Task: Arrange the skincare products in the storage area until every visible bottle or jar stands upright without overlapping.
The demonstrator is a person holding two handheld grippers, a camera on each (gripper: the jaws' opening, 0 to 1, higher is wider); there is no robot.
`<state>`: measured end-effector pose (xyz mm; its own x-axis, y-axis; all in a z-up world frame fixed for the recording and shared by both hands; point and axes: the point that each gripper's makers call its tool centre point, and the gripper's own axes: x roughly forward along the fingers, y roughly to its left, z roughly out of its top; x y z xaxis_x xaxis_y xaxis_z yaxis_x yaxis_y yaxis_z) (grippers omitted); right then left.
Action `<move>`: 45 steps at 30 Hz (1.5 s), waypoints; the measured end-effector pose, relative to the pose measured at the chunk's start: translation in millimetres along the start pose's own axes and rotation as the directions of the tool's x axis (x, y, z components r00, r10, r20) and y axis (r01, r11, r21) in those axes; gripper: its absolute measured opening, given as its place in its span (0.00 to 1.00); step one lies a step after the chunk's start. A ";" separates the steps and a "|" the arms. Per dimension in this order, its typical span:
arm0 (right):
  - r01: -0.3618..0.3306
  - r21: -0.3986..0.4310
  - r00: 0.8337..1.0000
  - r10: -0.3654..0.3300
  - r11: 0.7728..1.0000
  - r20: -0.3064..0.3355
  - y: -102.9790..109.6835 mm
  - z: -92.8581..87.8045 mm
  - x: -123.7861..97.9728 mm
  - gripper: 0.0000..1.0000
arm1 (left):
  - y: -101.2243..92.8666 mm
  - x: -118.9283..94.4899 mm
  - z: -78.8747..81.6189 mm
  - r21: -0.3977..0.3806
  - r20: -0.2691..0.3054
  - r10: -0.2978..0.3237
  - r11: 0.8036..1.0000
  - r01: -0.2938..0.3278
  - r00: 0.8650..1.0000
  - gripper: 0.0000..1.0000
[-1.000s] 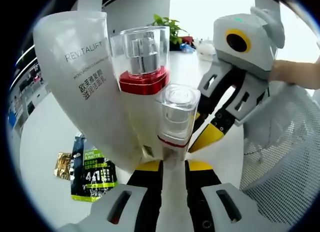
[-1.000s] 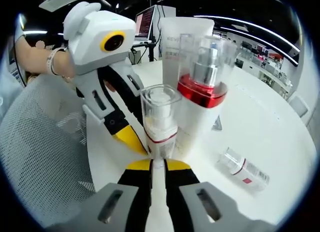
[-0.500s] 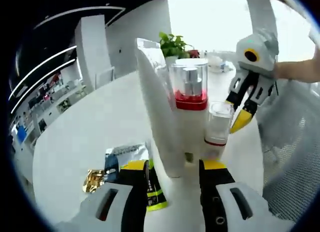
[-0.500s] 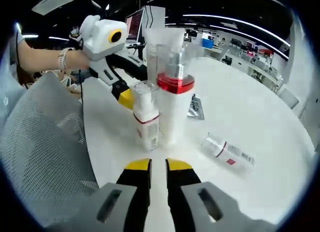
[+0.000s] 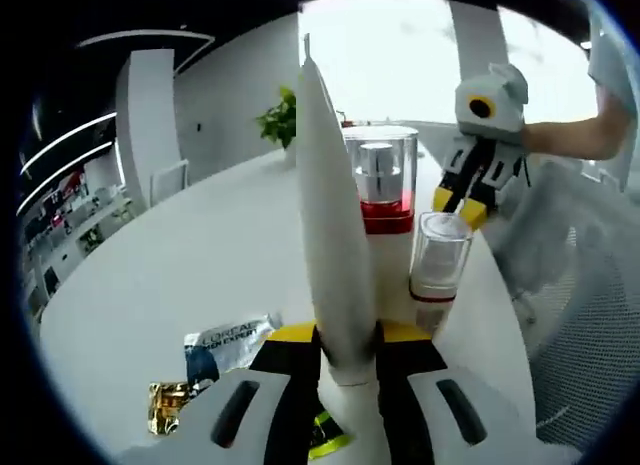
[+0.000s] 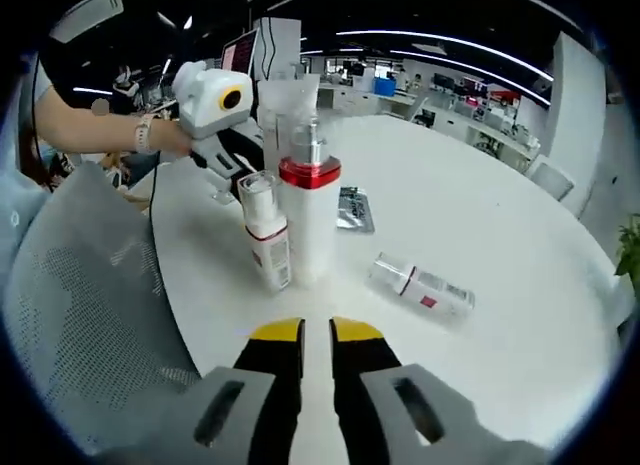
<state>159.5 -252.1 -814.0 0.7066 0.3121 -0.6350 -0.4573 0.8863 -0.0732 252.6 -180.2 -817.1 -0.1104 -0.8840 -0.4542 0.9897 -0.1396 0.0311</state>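
standing upright on the white table [image 6: 520,235], seen in the right gripper view: a tall bottle [image 6: 308,215] w/ red collar and clear cap, a small bottle [image 6: 266,235] w/ clear cap just beside it on its left, and a white tube [image 6: 278,110] right behind them. a clear bottle [image 6: 422,288] w/ red band lies on its side on the table, apart from the group, to the right. a foil sachet [image 6: 353,207] lies flat behind the tall bottle.

left gripper [image 5: 345,347]: in the left gripper view its yellow-tipped jaws sit either side of the tube's [image 5: 335,215] base, seen edge-on, tube upright between them; jaws look pinched on it, contact at both sides. tall bottle [image 5: 381,200] and small bottle [image 5: 437,265] stand just past the tube, to its right in that view. sachets [image 5: 225,340] lie on the table at lower left, one blue/white, one gold [image 5: 167,407].

right gripper [image 6: 317,332]: jaws nearly together w/ a narrow gap, nothing between them, held back from the bottles over bare table. it also shows in the left gripper view [image 5: 458,200], beyond the small bottle, held by a hand [image 5: 570,135].

left gripper also shows in the right gripper view [image 6: 225,150], behind the bottles by the tube, a hand [image 6: 165,137] w/ wristband on it. grey mesh chair back [image 6: 90,315] at the left edge of the table.
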 end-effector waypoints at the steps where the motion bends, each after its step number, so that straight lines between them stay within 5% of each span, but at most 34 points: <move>1: 0.007 0.004 1.000 -0.007 1.000 0.008 -2.4 0.8 -1.5 0.09 | -1.6 -0.9 -0.5 0.009 0.002 -0.017 1.000 0.017 1.000 0.17; 7: 0.025 0.024 1.000 -0.025 0.999 0.008 -9.6 0.6 -5.3 0.10 | -16.3 -4.5 0.1 0.127 0.023 -0.143 0.982 0.139 0.989 0.17; 15: 0.043 0.020 0.999 -0.042 0.999 -0.005 -19.8 1.9 -7.9 0.12 | -9.9 -1.5 0.7 0.100 0.044 -0.162 0.983 0.157 0.986 0.17; 29: 0.035 0.011 0.999 -0.035 0.999 -0.006 -20.3 9.3 -2.1 0.13 | -17.9 -1.5 4.5 0.118 0.089 -0.268 0.959 0.257 0.959 0.18; 35: 0.045 0.001 0.999 -0.045 0.999 0.011 -21.1 14.4 -3.7 0.19 | -13.7 -2.1 8.8 0.109 0.100 -0.245 0.966 0.234 0.964 0.25; 45: 0.021 -0.033 0.999 -0.020 0.999 0.024 -14.6 22.9 -1.2 0.20 | -13.6 -8.9 2.0 0.070 0.060 -0.187 0.981 0.183 0.980 0.17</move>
<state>177.6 -257.7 -794.5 0.7287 0.3024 -0.6145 -0.4599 0.8809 -0.1118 240.0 -171.3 -811.6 -0.2991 -0.8674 -0.3976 0.9439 -0.3302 0.0101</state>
